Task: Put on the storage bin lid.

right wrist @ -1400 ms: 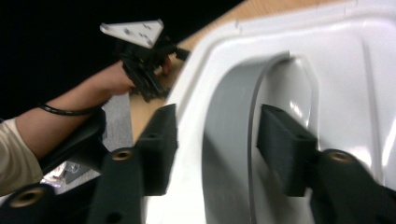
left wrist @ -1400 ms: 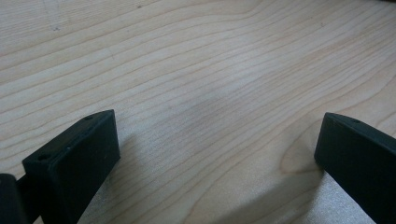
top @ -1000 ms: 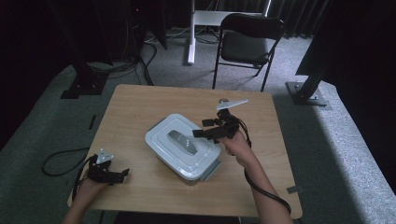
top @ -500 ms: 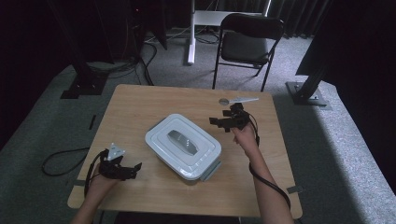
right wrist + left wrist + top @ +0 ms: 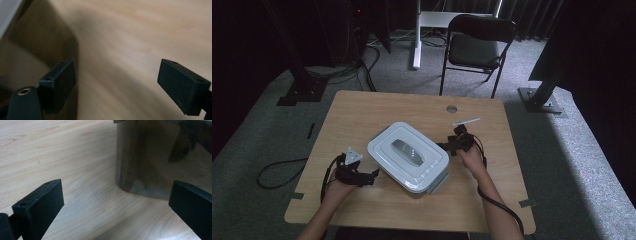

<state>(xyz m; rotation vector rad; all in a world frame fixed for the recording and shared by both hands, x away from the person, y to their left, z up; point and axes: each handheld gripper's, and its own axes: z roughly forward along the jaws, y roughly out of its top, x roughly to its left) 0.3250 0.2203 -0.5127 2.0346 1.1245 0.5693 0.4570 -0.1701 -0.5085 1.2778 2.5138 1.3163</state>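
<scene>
White lidded container (image 5: 409, 156) on wooden table (image 5: 377, 107), left gripper (image 5: 371, 176) and right gripper (image 5: 443, 146) flanking it, fingers wide

Both grippers are black. The left gripper (image 5: 372, 174) has a grey three-cornered plate (image 5: 352, 156) on top and a black cable (image 5: 329, 172) looping behind it. Its jaws are flat, blocky pads with tiny holes — the right gripper (image 5: 443, 146) too. Both forearms are bare — no sleeves.
</scene>
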